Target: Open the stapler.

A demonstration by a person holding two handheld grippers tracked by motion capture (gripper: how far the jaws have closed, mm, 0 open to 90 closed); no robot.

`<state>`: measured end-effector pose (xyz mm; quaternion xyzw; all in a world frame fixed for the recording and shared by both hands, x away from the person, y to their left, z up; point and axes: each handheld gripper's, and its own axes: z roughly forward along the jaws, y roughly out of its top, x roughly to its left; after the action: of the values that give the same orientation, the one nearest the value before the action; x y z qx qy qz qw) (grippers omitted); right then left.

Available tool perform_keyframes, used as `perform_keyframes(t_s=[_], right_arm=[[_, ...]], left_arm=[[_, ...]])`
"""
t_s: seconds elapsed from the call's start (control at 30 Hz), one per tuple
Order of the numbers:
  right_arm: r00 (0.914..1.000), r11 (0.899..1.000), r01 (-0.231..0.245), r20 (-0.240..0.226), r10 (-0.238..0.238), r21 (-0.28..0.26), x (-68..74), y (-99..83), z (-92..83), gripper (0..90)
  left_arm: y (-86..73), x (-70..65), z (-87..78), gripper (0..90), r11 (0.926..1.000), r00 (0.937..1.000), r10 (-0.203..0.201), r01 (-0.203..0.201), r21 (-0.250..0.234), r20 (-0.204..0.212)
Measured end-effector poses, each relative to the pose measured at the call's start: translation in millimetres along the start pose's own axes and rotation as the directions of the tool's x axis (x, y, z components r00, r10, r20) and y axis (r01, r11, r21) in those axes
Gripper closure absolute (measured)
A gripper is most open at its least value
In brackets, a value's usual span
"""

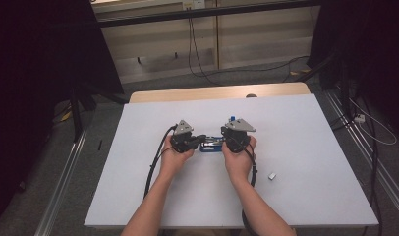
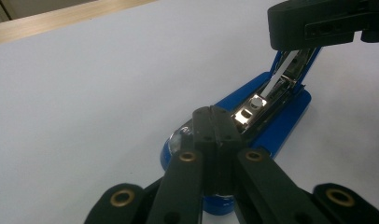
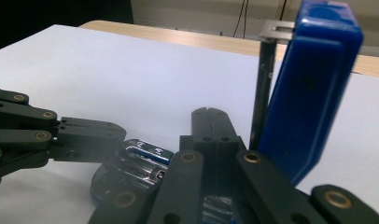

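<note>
Two grippers meet over a blue stapler point(image 1: 211, 145) near the middle of the white table point(image 1: 296, 147), one in each of the person's hands. In the high view the stapler lies between them with its long axis running left to right across the table, roughly parallel to the near edge.

Its base stays flat on the white surface. In the left gripper view the base runs away from the camera toward the upper right, with the shiny metal staple channel point(image 2: 264, 98) exposed along its length. The blue top cover point(image 3: 313, 88) is swung open and stands nearly upright at the right-hand end, as the right gripper view shows, with a thin metal strip point(image 3: 264, 79) rising just beside it.

The left gripper point(image 1: 187, 139) has its jaws pressed together at the stapler's left end, their joined tips resting over the front of the base; whether they actually pinch any part of it I cannot tell. The right gripper point(image 1: 236, 137) also has its jaws pressed together, set at the hinge end just beside the raised cover, and a grip on the cover cannot be made out.

A small silvery block point(image 1: 272, 175) lies on the table well to the right of the right hand.
</note>
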<state>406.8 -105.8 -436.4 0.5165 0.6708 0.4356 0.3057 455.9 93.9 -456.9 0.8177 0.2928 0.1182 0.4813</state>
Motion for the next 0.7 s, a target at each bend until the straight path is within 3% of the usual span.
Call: perform_keyframes(t_s=[0.23,0.3,0.5,0.7], right_arm=[[0.9997,1.000,0.014,0.018,-0.014,0.017,-6.7,1.2,-1.0,90.0],[0.9991,0.999,0.037,0.022,-0.037,0.028,-6.0,1.6,-1.8,90.0],[0.9994,1.000,0.015,0.031,-0.015,0.025,-6.6,1.2,-2.4,90.0],[0.9965,1.000,0.012,0.083,-0.013,0.019,-24.3,-2.7,-9.0,90.0]], left_arm=[[-0.3,1.8,-0.2,90.0,0.9998,0.9998,-0.017,0.017,0.002,0.013],[-0.5,2.3,-0.1,90.0,0.9998,0.9996,-0.022,0.022,-0.001,0.016],[-1.0,2.5,-0.2,90.0,0.9997,0.9996,-0.025,0.025,-0.005,0.015],[-1.1,2.5,-0.1,90.0,0.9993,0.9992,-0.036,0.036,-0.003,0.020]])
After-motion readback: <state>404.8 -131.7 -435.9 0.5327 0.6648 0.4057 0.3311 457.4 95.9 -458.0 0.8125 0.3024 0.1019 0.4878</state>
